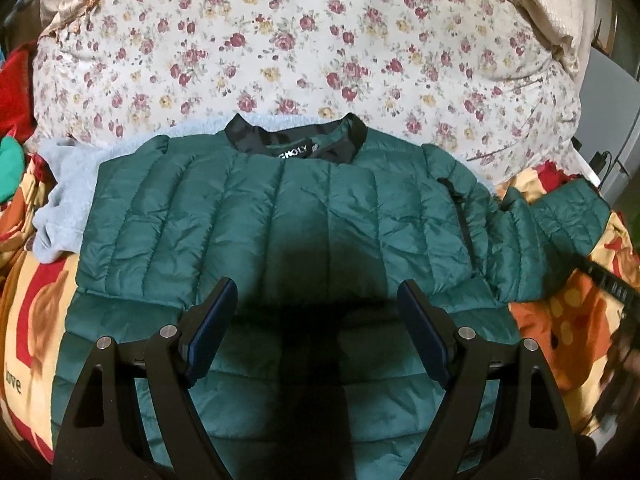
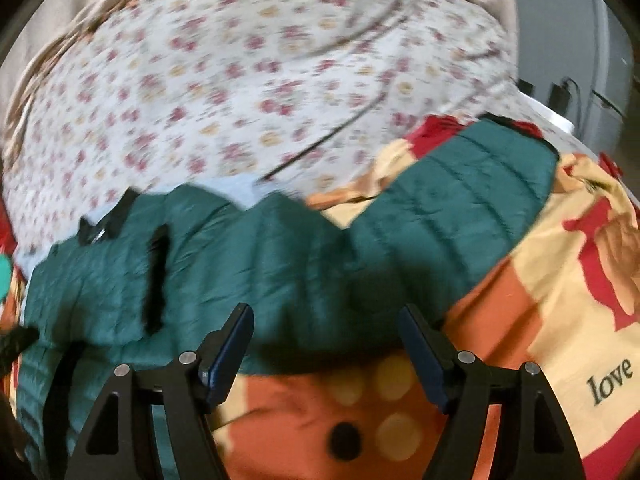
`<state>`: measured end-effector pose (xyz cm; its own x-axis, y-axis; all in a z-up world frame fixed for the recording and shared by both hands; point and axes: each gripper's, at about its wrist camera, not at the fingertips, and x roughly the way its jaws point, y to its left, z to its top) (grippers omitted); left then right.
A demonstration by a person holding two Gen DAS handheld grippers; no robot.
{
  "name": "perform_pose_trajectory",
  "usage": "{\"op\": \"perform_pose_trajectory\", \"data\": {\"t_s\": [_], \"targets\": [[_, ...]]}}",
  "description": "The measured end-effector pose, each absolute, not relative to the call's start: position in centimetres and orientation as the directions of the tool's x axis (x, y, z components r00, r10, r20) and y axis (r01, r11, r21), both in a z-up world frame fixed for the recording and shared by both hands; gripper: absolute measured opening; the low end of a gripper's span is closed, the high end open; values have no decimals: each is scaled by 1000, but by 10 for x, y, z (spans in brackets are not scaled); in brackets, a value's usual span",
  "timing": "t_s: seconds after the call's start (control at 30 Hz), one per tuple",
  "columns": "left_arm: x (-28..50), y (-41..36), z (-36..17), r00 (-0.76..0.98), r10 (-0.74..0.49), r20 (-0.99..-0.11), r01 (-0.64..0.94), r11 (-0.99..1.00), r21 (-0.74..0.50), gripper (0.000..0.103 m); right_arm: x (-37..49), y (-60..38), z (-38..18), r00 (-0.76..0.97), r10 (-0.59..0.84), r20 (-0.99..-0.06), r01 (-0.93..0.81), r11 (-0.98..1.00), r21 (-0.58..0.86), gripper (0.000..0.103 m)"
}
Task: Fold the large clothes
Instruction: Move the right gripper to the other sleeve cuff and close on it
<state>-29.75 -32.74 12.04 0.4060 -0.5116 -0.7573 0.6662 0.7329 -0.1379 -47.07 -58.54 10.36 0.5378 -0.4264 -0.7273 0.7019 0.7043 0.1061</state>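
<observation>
A dark green quilted jacket [image 1: 280, 208] lies flat on the bed with its black collar [image 1: 296, 136] at the far side and one side folded in. Its right sleeve [image 1: 560, 216] stretches out to the right over the sheet. My left gripper [image 1: 318, 282] hovers open above the jacket's lower middle, with nothing between its blue pads. In the blurred right wrist view, my right gripper [image 2: 326, 307] hangs over the jacket's [image 2: 260, 252] near right edge, where the sleeve [image 2: 460, 192] runs off to the upper right. Its jaws are opening and stand wide apart, pinching nothing.
A floral quilt [image 1: 320, 40] is heaped behind the jacket. A pale blue fleece garment [image 1: 60, 200] lies under its left shoulder. Red and green clothes [image 1: 16, 92] pile at the far left. The orange and red printed sheet [image 2: 560, 320] covers the bed. A grey cabinet [image 2: 580, 60] stands at the right.
</observation>
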Motion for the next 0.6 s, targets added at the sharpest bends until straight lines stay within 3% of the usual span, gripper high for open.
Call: {"op": "perform_pose_trajectory", "data": {"t_s": [0.33,0.6], "targets": [[-274,-313,113,417,-515,-749,617,765,-182,82,-517,-690,94,416,-571,-708,867,484,120,73],[-261,-309,103,414,-489,-768,592,785,-182,82,-515,-759,78,383,-586,-714,906,389,167,72]]}}
